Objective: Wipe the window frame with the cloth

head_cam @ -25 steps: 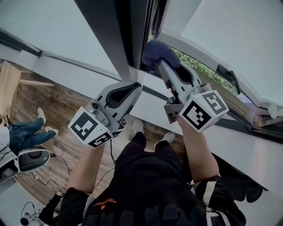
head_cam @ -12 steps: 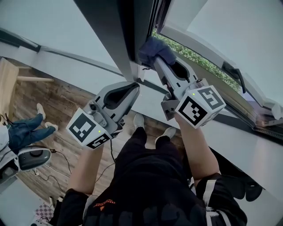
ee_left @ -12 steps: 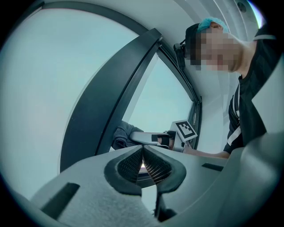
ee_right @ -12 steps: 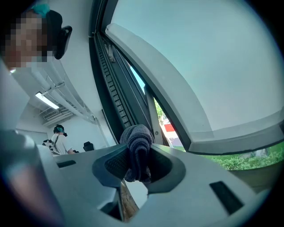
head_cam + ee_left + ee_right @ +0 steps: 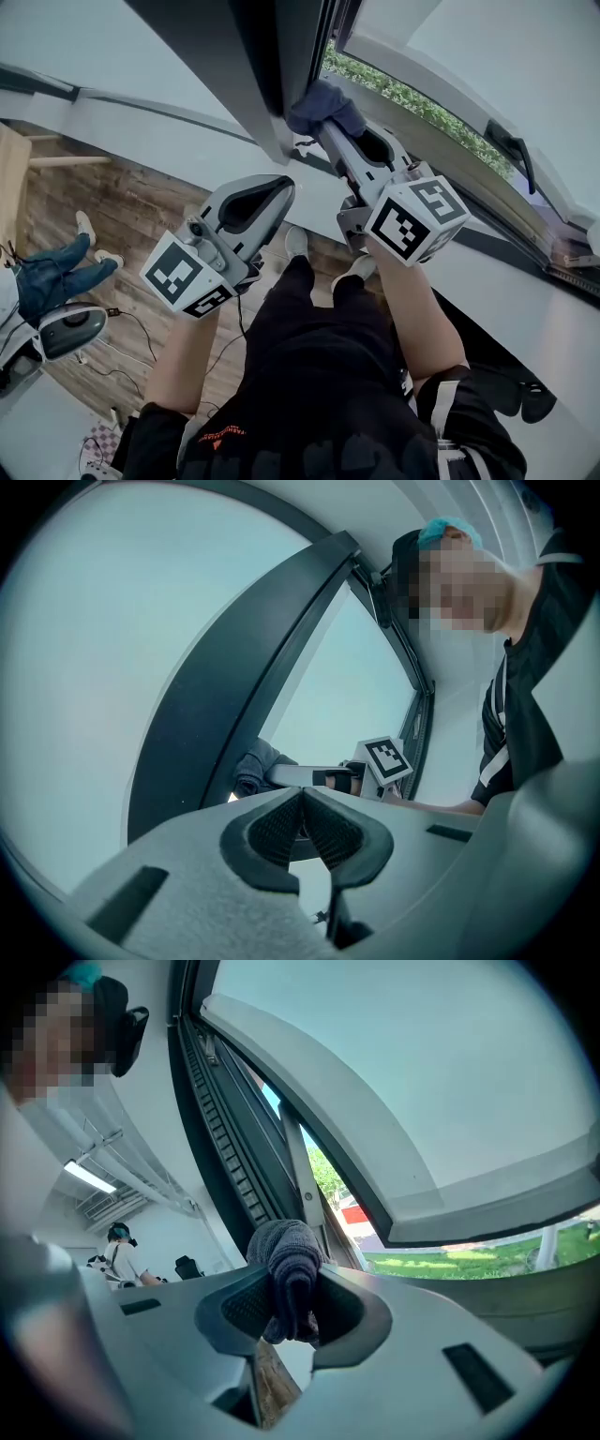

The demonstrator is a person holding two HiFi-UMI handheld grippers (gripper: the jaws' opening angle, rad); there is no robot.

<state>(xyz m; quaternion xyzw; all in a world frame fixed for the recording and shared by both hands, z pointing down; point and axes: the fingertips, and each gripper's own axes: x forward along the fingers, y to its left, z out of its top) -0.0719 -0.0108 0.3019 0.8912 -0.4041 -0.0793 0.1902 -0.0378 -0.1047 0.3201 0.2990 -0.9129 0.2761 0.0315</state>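
A bunched dark grey-blue cloth [image 5: 321, 105] is pinched in my right gripper [image 5: 330, 120], shut on it, and pressed against the dark window frame [image 5: 281, 66] beside the open sash. In the right gripper view the cloth [image 5: 289, 1269] sticks out between the jaws against the frame's inner channel [image 5: 234, 1171]. My left gripper [image 5: 281, 184] hangs lower left of it, shut and empty, its pads meeting [image 5: 302, 799]. From the left gripper view the cloth [image 5: 255, 769] touches the dark frame post [image 5: 225, 724].
The open white sash [image 5: 487, 141] with its handle [image 5: 511, 150] runs to the right. A white sill ledge [image 5: 187, 131] crosses below the frame. Wooden floor [image 5: 103, 244], a person's legs [image 5: 56, 277] and a cabled device [image 5: 66, 333] lie far below left.
My right gripper has slid the cloth leftward and up along the frame, closer to the dark post. The left gripper has hardly moved.
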